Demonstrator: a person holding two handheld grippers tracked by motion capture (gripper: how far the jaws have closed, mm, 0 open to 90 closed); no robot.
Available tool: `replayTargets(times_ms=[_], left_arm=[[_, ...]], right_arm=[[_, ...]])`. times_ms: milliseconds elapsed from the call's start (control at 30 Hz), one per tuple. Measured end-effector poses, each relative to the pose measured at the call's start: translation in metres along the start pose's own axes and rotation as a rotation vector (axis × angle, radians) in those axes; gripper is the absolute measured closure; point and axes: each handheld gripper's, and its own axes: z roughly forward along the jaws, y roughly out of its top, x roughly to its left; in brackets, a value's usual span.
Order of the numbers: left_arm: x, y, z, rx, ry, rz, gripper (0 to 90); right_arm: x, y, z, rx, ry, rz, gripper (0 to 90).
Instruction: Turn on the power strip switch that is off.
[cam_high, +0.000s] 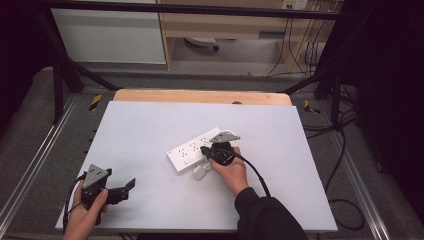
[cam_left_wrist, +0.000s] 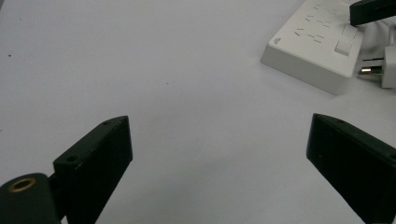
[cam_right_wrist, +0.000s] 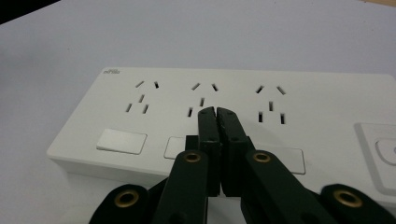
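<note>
A white power strip (cam_high: 192, 149) lies slanted at the middle of the white table top (cam_high: 150, 125). In the right gripper view its face (cam_right_wrist: 303, 98) has three socket groups and a row of flat switches (cam_right_wrist: 121, 141). My right gripper (cam_right_wrist: 217, 112) is shut with nothing between its jaws, its tips just over the strip below the middle socket group. From above, the right gripper (cam_high: 205, 150) is at the strip's near edge. A white plug (cam_left_wrist: 380, 70) with metal prongs lies beside the strip. My left gripper (cam_left_wrist: 219, 123) is open and empty, held low at the table's front left (cam_high: 129, 190).
The table's wooden edge (cam_high: 200, 95) runs along the back. Black frame bars (cam_high: 60, 75) and cables (cam_high: 345, 150) stand around the table. The right gripper's black cable (cam_high: 255, 172) trails over the top toward the person's sleeve.
</note>
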Motion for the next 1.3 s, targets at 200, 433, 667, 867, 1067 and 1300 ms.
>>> replayTargets(times_ms=[200, 433, 667, 867, 1067, 1300], left_arm=[[0.0, -0.0001, 0.0003, 0.001, 0.001, 0.001, 7.0], [0.0002, -0.0003, 0.0003, 0.002, 0.002, 0.0, 7.0], [-0.0001, -0.0004, 0.0005, 0.004, 0.001, 0.0, 7.0], [-0.0003, -0.0005, 0.0007, 0.008, 0.0, 0.004, 7.0], [-0.0004, -0.0006, 0.0007, 0.008, 0.001, 0.004, 7.0], [-0.0005, -0.0005, 0.0009, 0.009, 0.0, 0.004, 7.0]], right_arm=[[-0.0001, -0.0001, 0.0, 0.0, 0.0, 0.001, 89.8], [-0.0005, -0.0005, -0.0001, -0.002, 0.002, 0.005, 89.8], [-0.0015, -0.0014, 0.0, -0.009, 0.009, 0.008, 89.8], [-0.0018, -0.0021, -0.0001, -0.014, 0.01, 0.008, 89.8], [-0.0013, -0.0029, 0.0, -0.017, 0.008, 0.012, 89.8], [-0.0031, -0.0055, 0.0007, -0.021, 0.011, 0.023, 90.0]])
